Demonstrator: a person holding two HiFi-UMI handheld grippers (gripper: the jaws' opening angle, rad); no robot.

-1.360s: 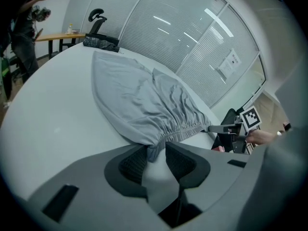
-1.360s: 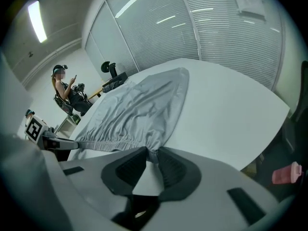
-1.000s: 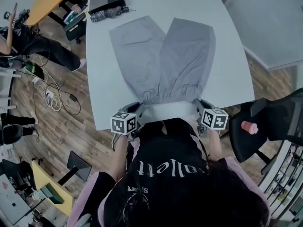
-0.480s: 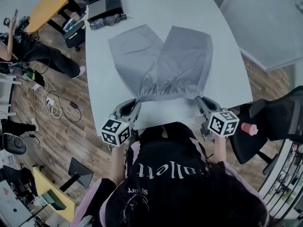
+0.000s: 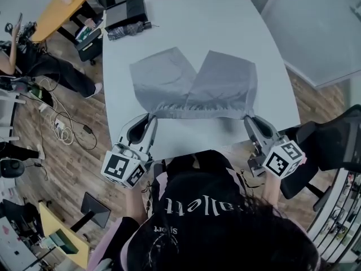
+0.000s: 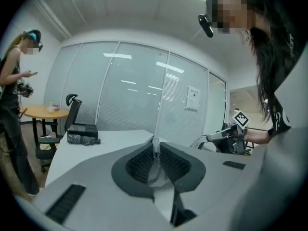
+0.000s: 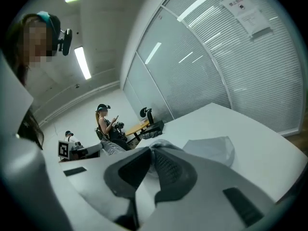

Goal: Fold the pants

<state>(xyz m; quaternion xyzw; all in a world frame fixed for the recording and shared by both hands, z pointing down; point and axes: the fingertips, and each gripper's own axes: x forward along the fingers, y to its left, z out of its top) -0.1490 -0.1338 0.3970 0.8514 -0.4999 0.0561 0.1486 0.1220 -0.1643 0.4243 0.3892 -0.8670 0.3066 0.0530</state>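
Observation:
Grey pants [image 5: 194, 86] lie on the white table [image 5: 225, 27], legs pointing away from me, waistband nearest me. My left gripper [image 5: 151, 118] is shut on the waistband's left corner. In the left gripper view a fold of grey cloth [image 6: 155, 160] sits pinched between the ribbed pads. My right gripper [image 5: 249, 119] is shut on the right corner, where the cloth [image 7: 152, 154] bunches between its pads. The waistband hangs stretched between the two grippers, lifted above the table. One pant leg [image 7: 211, 149] rests flat beyond the right gripper.
A black box [image 5: 125, 9] and a dark bundle [image 5: 127, 29] sit at the table's far left corner. A black office chair [image 5: 330, 145] stands at my right. A person [image 5: 39, 58] sits left of the table by a yellow table [image 5: 56, 7]. Cables [image 5: 62, 117] lie on the floor.
Both grippers have risen and spread apart with the waistband. The waistband has come off the near table edge and is now pulled straight between them.

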